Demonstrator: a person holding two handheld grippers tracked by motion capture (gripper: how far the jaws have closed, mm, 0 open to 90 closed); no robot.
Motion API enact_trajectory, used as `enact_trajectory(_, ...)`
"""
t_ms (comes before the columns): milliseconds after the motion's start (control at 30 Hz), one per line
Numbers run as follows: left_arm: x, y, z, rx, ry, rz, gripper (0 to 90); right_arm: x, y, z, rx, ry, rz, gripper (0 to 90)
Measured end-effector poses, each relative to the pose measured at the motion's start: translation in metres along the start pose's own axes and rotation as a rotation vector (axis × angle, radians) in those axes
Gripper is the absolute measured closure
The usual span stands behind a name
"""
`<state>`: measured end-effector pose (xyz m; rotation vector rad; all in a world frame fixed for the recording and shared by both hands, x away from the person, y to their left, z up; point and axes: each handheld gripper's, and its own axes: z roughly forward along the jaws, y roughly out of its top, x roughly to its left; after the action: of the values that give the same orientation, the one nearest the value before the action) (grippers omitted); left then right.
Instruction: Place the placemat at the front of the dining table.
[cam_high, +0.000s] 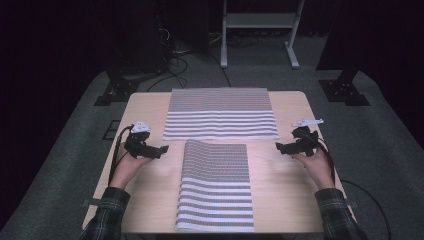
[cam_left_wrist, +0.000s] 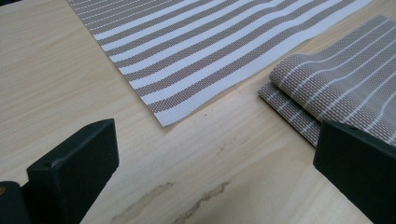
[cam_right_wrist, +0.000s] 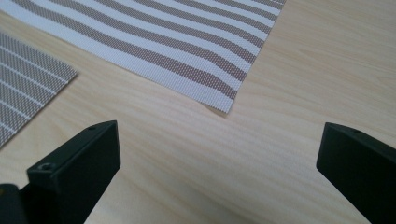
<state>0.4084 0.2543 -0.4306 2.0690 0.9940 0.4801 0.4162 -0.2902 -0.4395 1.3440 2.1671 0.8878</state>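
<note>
Two striped woven mats on a pale wooden table (cam_high: 145, 210), and both grippers are parked wide of them. Nearest the person's edge lies the folded mat (cam_high: 216, 185), running lengthwise away from the front edge, bold stripes on its near half and fine stripes on its far half. Its far left corner is doubled over — the left gripper view catches that rounded fold sitting on a lower layer, just beyond the right-hand jaw.

Either side of that mat, the hands. The left gripper (cam_high: 162, 149) sits over bare wood left of the folded mat's far end, pointing in toward it, jaws spread wide with nothing between them but tabletop; faint stains mark the wood in front of it. The right gripper (cam_high: 279, 147) mirrors it on the other side, also pointing inward, jaws spread apart and empty over clean wood. Neither touches a mat. Plaid sleeves come in from the bottom corners.

Further back, the flat mat (cam_high: 220, 114) lies crosswise, its near edge just beyond the folded mat's far end — a thin strip of table shows between them. Bold stripes fill its near half, fine weave its far half. Each gripper view shows one near corner of it lying flat.

Beyond the table: grey carpet, cables (cam_high: 172, 65) and a white frame (cam_high: 257, 30).
</note>
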Motion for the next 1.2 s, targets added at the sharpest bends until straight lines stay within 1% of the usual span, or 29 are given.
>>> enact_trajectory(67, -0.001, -0.001, -0.003, -0.004, 0.001, 0.002, 0.0, 0.003, -0.005, -0.007, -0.001, 0.004, -0.014, 0.0)
enact_trajectory(100, -0.003, -0.004, -0.01, -0.014, 0.002, 0.006, 0.0, 0.004, -0.007, -0.009, 0.0, 0.005, -0.02, 0.0)
enact_trajectory(133, -0.003, -0.004, -0.01, -0.014, 0.002, 0.006, 0.0, 0.004, -0.007, -0.009, 0.0, 0.005, -0.02, 0.0)
enact_trajectory(167, -0.006, -0.007, -0.016, -0.029, -0.001, 0.001, 0.0, 0.006, -0.01, -0.015, -0.013, -0.003, -0.033, 0.0)
enact_trajectory(267, -0.011, -0.012, -0.024, -0.03, -0.002, 0.009, 0.0, 0.007, -0.016, -0.022, -0.021, -0.001, -0.029, 0.0)
enact_trajectory(300, -0.011, -0.012, -0.024, -0.03, -0.002, 0.009, 0.0, 0.007, -0.016, -0.022, -0.021, -0.001, -0.029, 0.0)
enact_trajectory(333, -0.014, -0.015, -0.029, -0.033, -0.005, 0.009, 0.0, 0.007, -0.02, -0.027, -0.022, 0.0, -0.031, 0.0)
enact_trajectory(400, -0.015, -0.017, -0.031, -0.033, -0.004, 0.009, 0.0, 0.008, -0.023, -0.029, -0.027, -0.002, -0.032, 0.0)
enact_trajectory(433, -0.018, -0.02, -0.036, -0.031, -0.006, 0.011, 0.0, 0.008, -0.028, -0.034, -0.03, 0.002, -0.033, 0.0)
enact_trajectory(533, -0.022, -0.026, -0.042, -0.035, -0.007, 0.014, 0.0, 0.009, -0.035, -0.042, -0.047, 0.005, -0.028, 0.0)
enact_trajectory(667, -0.028, -0.033, -0.048, -0.029, -0.007, 0.029, 0.0, 0.012, -0.044, -0.052, -0.066, 0.011, -0.032, 0.0)
enact_trajectory(700, -0.028, -0.033, -0.048, -0.029, -0.007, 0.029, 0.0, 0.012, -0.044, -0.052, -0.066, 0.011, -0.032, 0.0)
enact_trajectory(733, -0.031, -0.036, -0.052, -0.032, -0.007, 0.032, 0.0, 0.014, -0.048, -0.057, -0.075, 0.013, -0.038, 0.0)
enact_trajectory(767, -0.031, -0.036, -0.052, -0.032, -0.007, 0.032, 0.0, 0.014, -0.048, -0.057, -0.075, 0.013, -0.038, 0.0)
enact_trajectory(800, -0.035, -0.039, -0.054, -0.037, -0.009, 0.033, 0.0, 0.015, -0.052, -0.062, -0.082, 0.019, -0.039, 0.0)
enact_trajectory(867, -0.037, -0.041, -0.056, -0.036, -0.01, 0.032, 0.0, 0.015, -0.054, -0.064, -0.086, 0.018, -0.044, 0.0)
enact_trajectory(900, -0.04, -0.045, -0.058, -0.032, -0.011, 0.035, 0.0, 0.017, -0.06, -0.068, -0.093, 0.025, -0.041, 0.0)
enact_trajectory(967, -0.042, -0.047, -0.059, -0.031, -0.011, 0.039, 0.0, 0.017, -0.062, -0.07, -0.097, 0.028, -0.041, 0.0)
enact_trajectory(1000, -0.045, -0.051, -0.06, -0.024, -0.009, 0.043, 0.0, 0.018, -0.065, -0.072, -0.101, 0.032, -0.043, 0.0)
enact_trajectory(1033, -0.046, -0.053, -0.061, -0.019, -0.008, 0.047, 0.0, 0.019, -0.07, -0.075, -0.11, 0.044, -0.04, 0.0)
enact_trajectory(1200, -0.051, -0.063, -0.065, -0.012, -0.005, 0.048, 0.0, 0.022, -0.081, -0.082, -0.117, 0.049, -0.042, 0.0)
